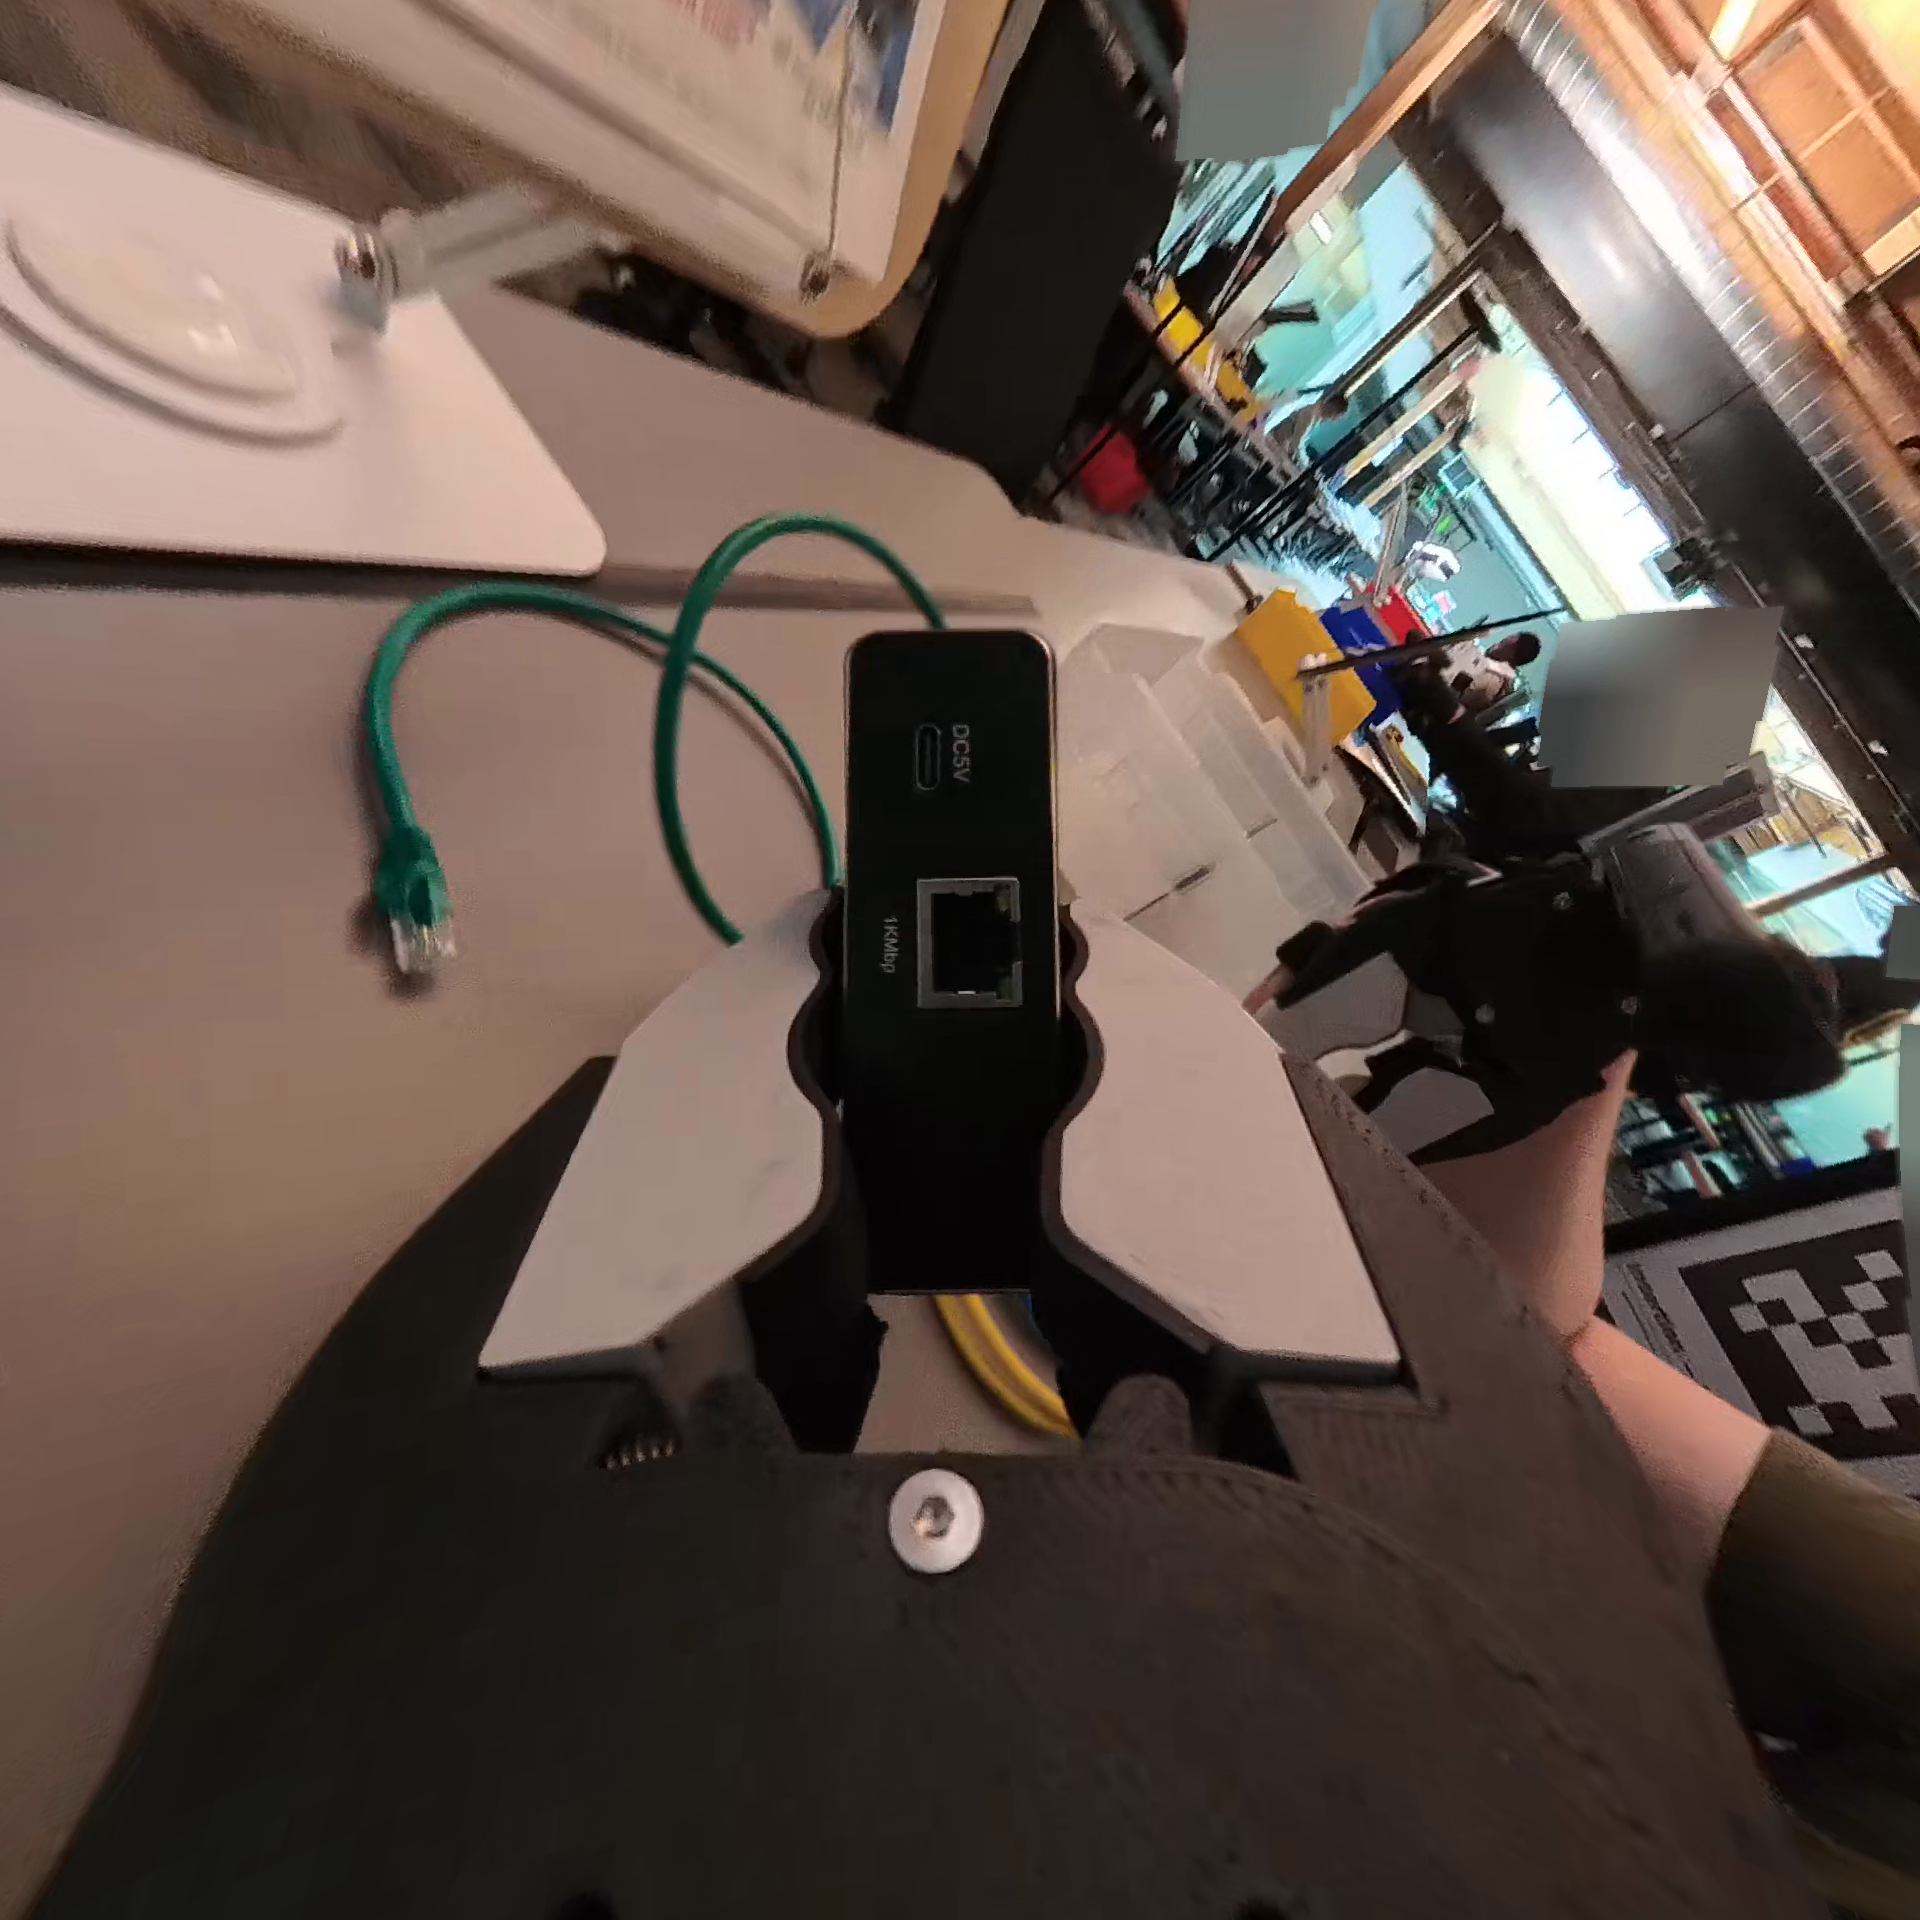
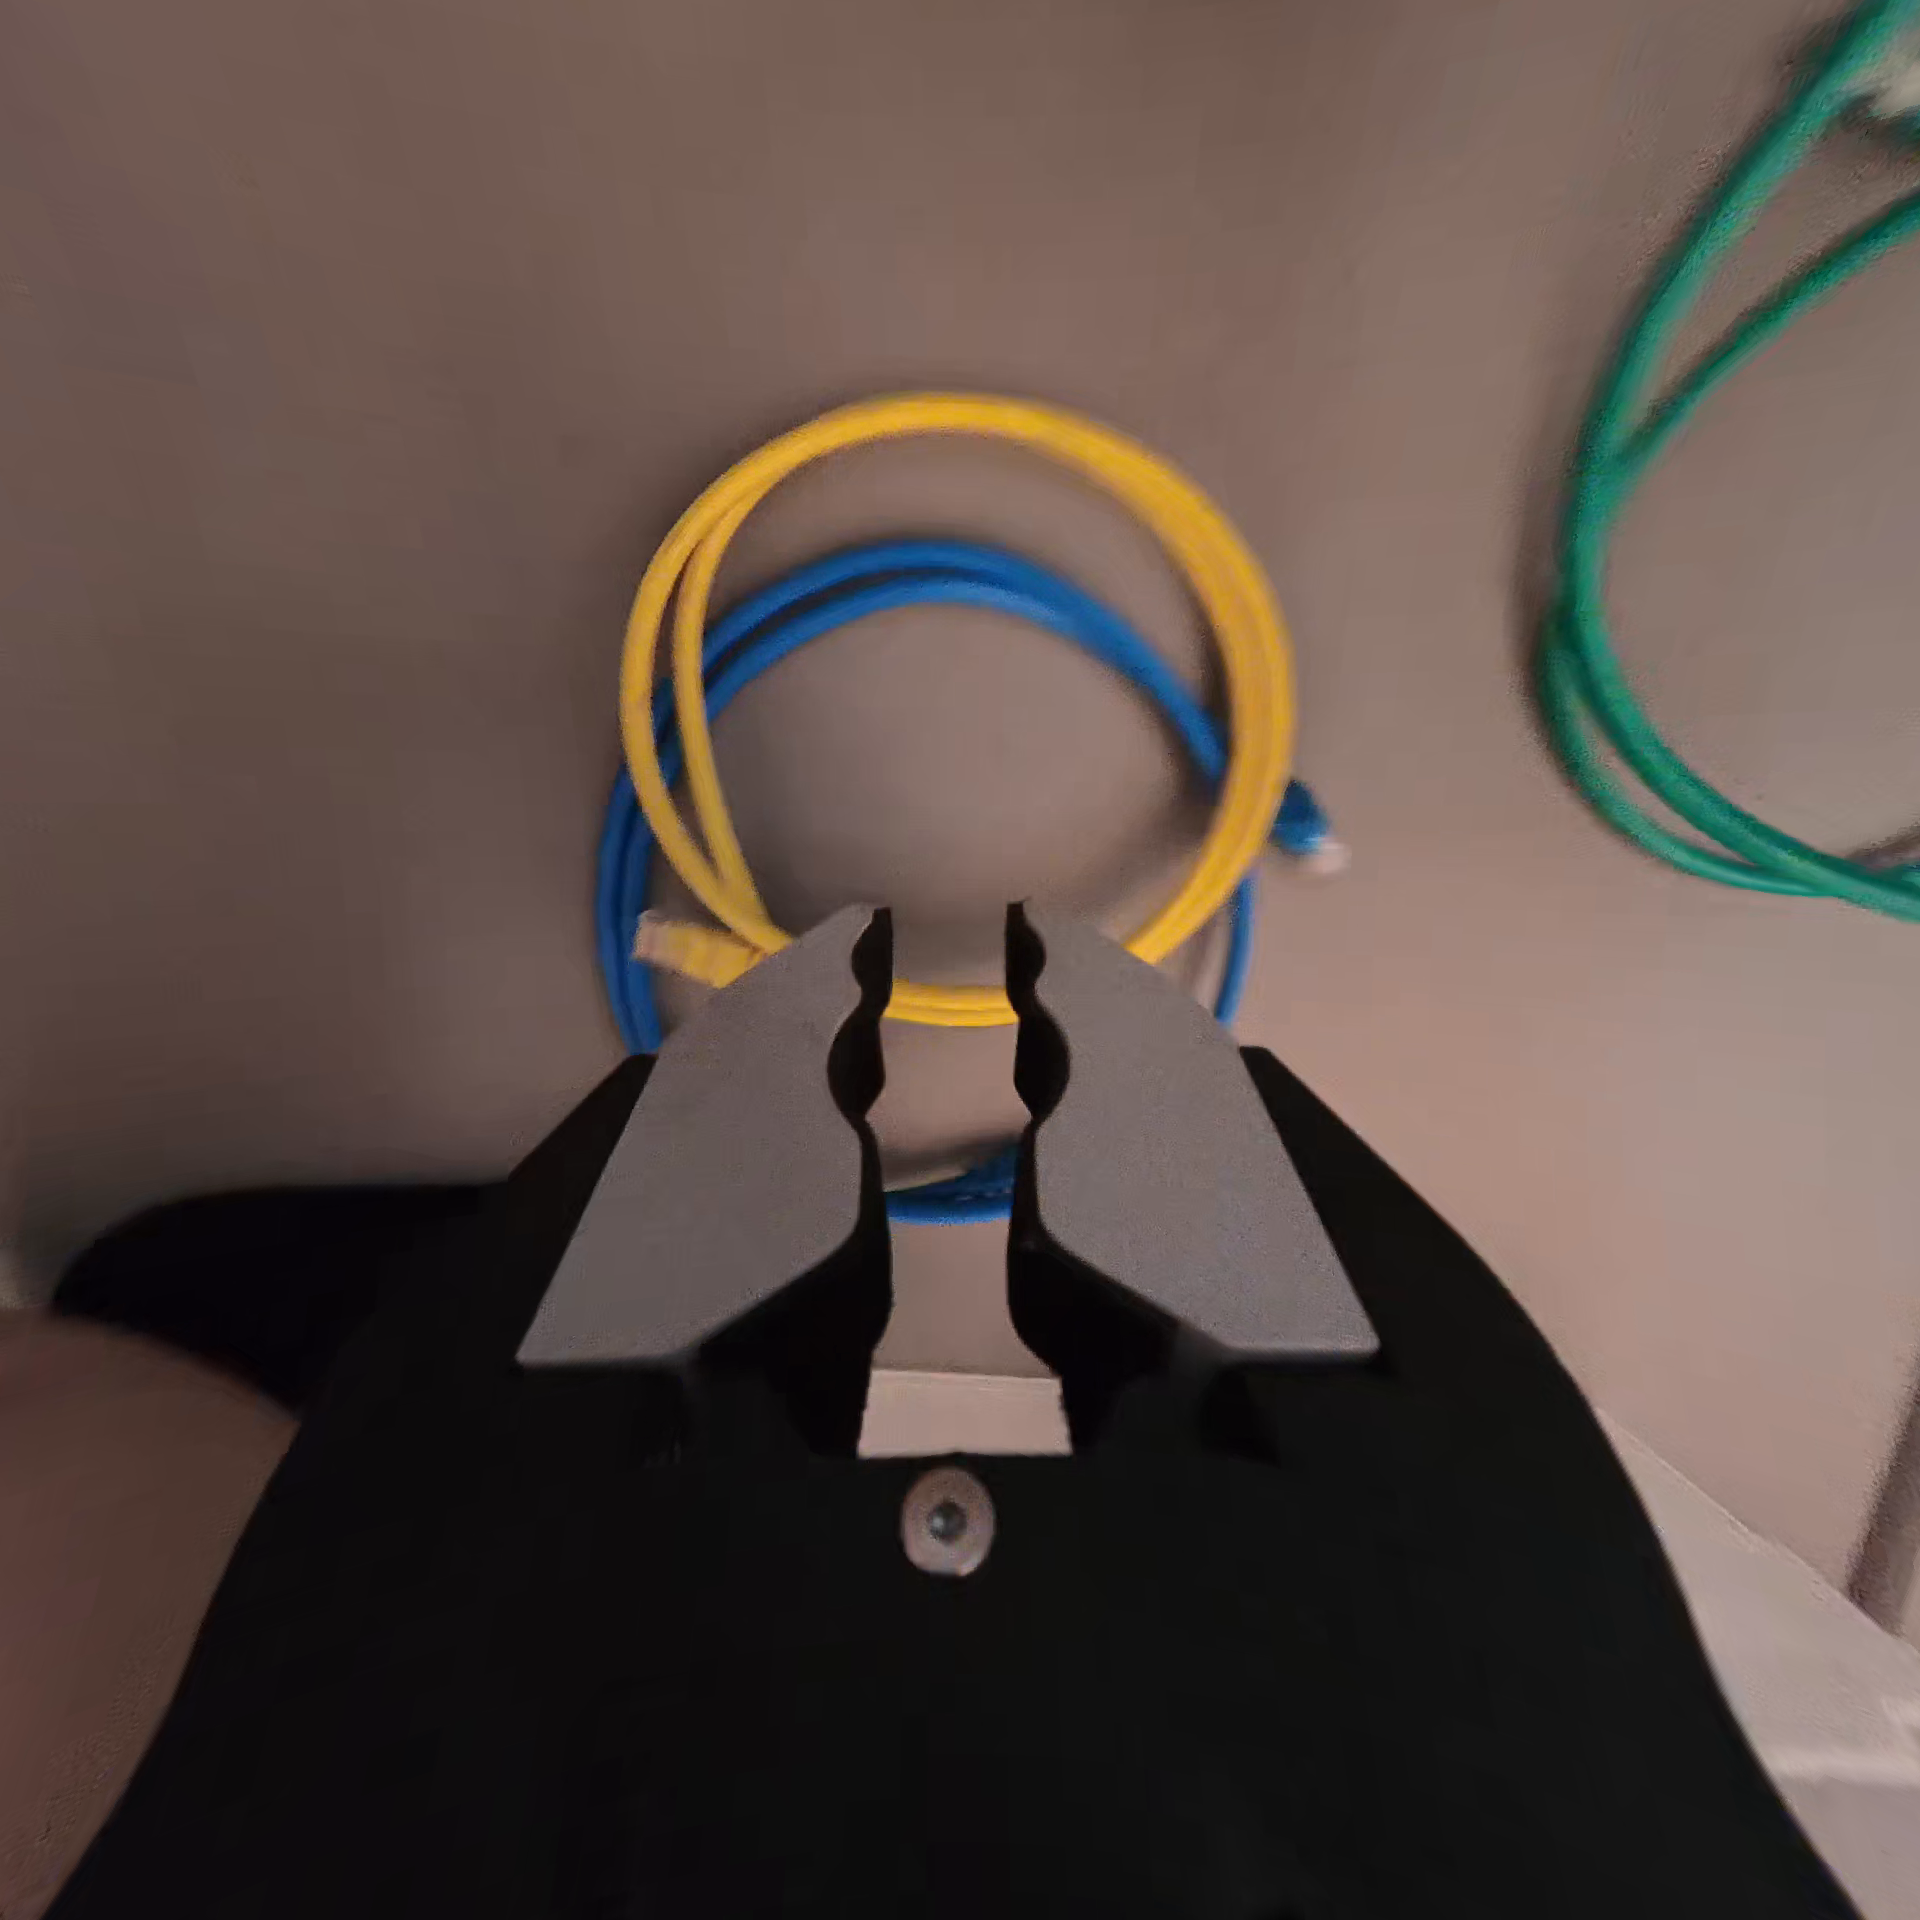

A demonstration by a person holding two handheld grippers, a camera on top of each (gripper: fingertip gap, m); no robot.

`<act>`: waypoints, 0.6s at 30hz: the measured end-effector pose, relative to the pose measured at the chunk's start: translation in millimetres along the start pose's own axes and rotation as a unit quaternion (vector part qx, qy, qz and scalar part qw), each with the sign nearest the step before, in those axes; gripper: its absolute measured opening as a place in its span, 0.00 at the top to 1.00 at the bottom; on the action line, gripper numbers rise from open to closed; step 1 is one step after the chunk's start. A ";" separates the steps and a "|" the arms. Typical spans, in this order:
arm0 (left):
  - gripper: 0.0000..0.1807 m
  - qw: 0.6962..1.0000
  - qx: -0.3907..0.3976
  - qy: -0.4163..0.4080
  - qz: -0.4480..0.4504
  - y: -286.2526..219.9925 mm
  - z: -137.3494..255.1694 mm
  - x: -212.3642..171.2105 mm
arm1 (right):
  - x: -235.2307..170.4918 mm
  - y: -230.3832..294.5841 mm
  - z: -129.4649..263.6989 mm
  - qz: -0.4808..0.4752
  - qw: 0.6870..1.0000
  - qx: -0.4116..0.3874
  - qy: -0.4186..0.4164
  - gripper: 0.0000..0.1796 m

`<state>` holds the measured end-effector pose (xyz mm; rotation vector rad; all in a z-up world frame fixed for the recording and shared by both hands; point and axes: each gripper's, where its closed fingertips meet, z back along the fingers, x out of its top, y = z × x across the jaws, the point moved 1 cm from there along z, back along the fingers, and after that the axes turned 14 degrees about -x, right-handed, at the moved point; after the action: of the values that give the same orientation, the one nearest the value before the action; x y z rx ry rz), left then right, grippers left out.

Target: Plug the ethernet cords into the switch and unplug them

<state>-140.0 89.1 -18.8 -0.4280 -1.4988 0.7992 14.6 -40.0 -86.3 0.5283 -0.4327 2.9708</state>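
My left gripper (image 1: pixel 951 935) is shut on the black switch (image 1: pixel 951 831) and holds it on end, one empty ethernet port (image 1: pixel 968 941) facing the camera. A green cord (image 1: pixel 582 665) lies looped on the grey table behind it, its plug (image 1: pixel 416 914) free at the left. A bit of yellow cord (image 1: pixel 997 1361) shows under the switch. My right gripper (image 2: pixel 948 920) is open and empty, pointing down over a coiled yellow cord (image 2: pixel 1226 582) and a coiled blue cord (image 2: pixel 935 566). The yellow plug (image 2: pixel 686 948) lies just left of its fingertips. The green cord (image 2: pixel 1621 520) is at the right.
A white plate with a raised ring (image 1: pixel 208 395) lies at the table's back left. Clear plastic bins (image 1: pixel 1174 748) stand past the table's right edge. The other gripper and a hand (image 1: pixel 1621 977) show at the right. A black-and-white marker (image 1: pixel 1829 1340) lies low right. Across from one pair of fingers to the other is roughly 20 centimetres. My right gripper's tips are some 7 centimetres from the yellow plug (image 2: pixel 686 948).
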 end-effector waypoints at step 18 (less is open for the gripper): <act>0.79 0.988 0.007 0.096 0.122 58.0 -15.6 -67.0 | -10.2 78.0 -36.0 0.048 0.962 0.209 0.167 0.96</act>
<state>-129.2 85.5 -108.1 -0.6680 -1.2756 0.9315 1.5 -104.5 -142.6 0.0236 0.2117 3.1635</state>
